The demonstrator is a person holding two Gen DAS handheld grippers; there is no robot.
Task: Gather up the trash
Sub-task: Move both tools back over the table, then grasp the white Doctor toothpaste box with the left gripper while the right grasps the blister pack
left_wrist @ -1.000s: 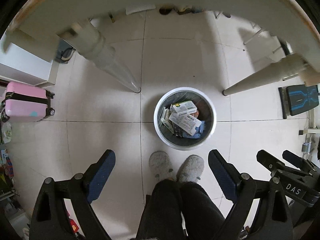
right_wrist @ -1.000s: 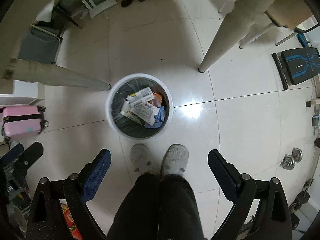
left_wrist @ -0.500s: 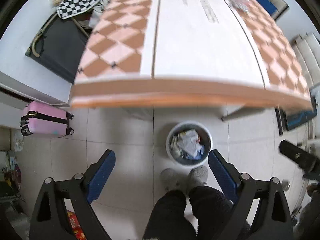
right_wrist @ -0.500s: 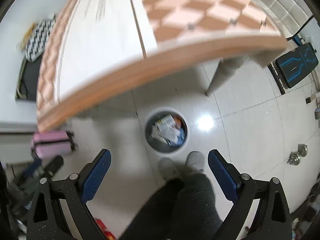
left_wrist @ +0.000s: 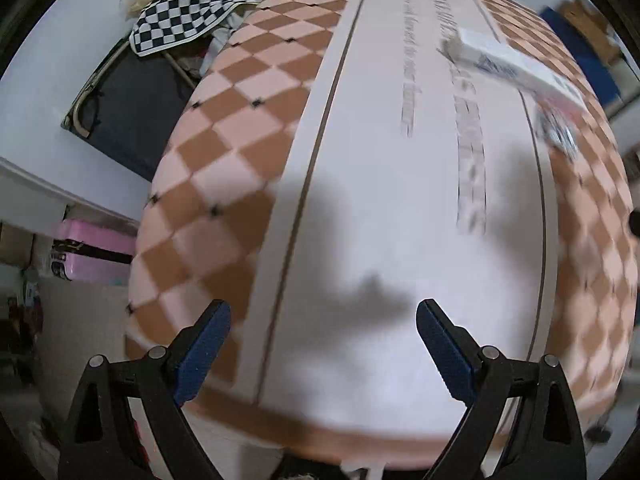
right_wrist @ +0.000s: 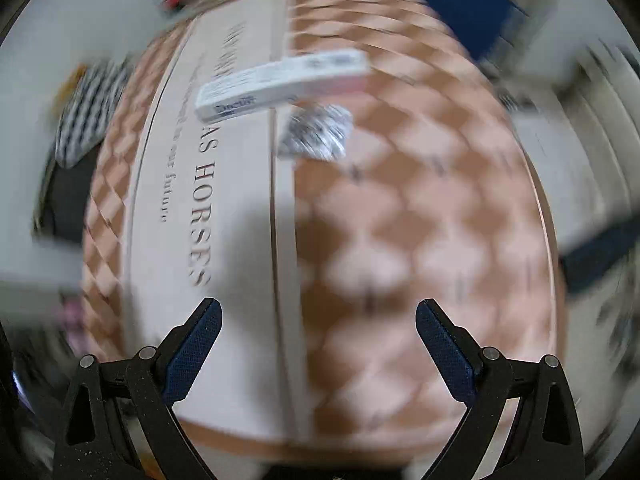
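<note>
Wide open tabletop below both grippers, nothing on the near checkered and white stretch, so there's clear passage straight ahead. Farther up, a long white box lies across the centre band, a crinkled silver wrapper just beside it, whether touching is too blurred to tell. Off the left edge, a checkered cloth sits well clear.

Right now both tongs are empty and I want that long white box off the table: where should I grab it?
Probably across its narrow width, near the middle, coming from above. The long white box lies flat on the table, so only its long side faces offer opposing surfaces. The crinkled silver wrapper sits close beside it, so the right tongs should straddle the box clear of that.
</note>
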